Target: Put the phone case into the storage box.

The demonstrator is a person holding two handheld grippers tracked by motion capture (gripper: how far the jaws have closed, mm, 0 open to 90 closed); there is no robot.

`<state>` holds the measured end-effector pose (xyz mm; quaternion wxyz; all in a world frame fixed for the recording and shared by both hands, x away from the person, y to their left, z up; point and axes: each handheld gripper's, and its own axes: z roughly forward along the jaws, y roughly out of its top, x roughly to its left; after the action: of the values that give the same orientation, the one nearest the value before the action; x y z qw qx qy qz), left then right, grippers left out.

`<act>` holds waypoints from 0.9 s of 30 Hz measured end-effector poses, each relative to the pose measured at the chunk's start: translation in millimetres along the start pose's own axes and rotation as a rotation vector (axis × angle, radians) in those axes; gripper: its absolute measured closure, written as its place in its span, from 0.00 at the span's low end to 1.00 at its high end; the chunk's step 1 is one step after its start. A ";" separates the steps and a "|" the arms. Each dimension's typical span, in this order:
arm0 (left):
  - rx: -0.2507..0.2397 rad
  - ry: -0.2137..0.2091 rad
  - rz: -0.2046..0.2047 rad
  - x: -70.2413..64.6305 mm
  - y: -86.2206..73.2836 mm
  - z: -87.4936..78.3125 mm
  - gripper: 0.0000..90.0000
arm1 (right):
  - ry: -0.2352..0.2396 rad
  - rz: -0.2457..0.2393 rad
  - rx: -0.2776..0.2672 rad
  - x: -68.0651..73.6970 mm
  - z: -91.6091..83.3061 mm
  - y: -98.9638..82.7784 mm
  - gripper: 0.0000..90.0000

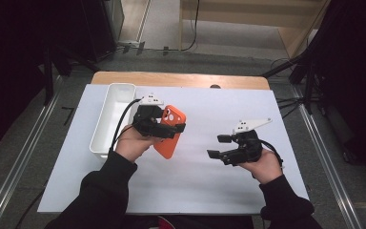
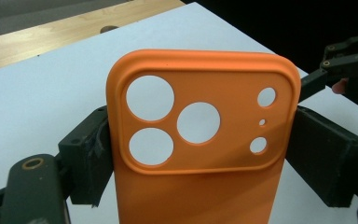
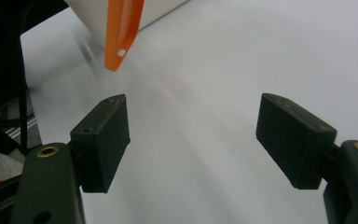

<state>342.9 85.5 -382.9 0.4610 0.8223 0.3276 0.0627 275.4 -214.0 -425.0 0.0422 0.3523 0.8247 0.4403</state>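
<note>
Currently the left gripper [image 1: 164, 125] has hold of an orange phone case [image 1: 170, 135], its two jaws pressing on the case's long side edges just below the camera cut-outs. From the left gripper view the grip sits high on the case [image 2: 200, 140], with the back face toward the camera and the case standing upright between the pads. Seen from above, the case is held over the white table cover [image 1: 209, 186], just beside a white tray [image 1: 110, 119] at the left.

The right gripper [image 1: 217, 145] stands well apart from the case, to the right, jaws wide and nothing between them. In the right gripper view its jaws point toward the lower corner of the case [image 3: 121, 32], which hangs edge-on ahead, with the tray wall behind.

Assessment: the step in hand appears to be bringing the free gripper in to take a second hold on the case, likely at its lower end.

Recommendations for doing it well:
- Keep the left hand steady and the case upright, so the target edge does not wander
- Line the right jaws up so one pad meets each flat face or each side edge squarely; a corner grip on soft rubbery material would probably slip or fold
- Close only once the case is fully between the pads
- Avoid pulling against the left grip before the second hold is firm, as the thin wall may buckle
- Keep clear of the tray rim on approach
</note>
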 end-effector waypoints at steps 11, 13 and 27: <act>-0.006 -0.002 -0.011 2.1 1.4 -3.8 0.18 | -0.005 0.006 -0.012 1.4 -6.3 -22.4 0.27; -0.004 -0.005 -0.013 2.4 1.4 -4.3 0.18 | -0.007 0.009 -0.025 1.6 -7.1 -26.2 0.27; -0.016 -0.003 -0.026 6.0 3.4 -10.6 0.18 | -0.010 0.029 0.007 3.8 -5.3 -52.0 0.27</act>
<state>344.9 95.5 -375.4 0.4688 0.8143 0.3373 0.0582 242.3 -234.3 -460.1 0.0386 0.3666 0.8209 0.4362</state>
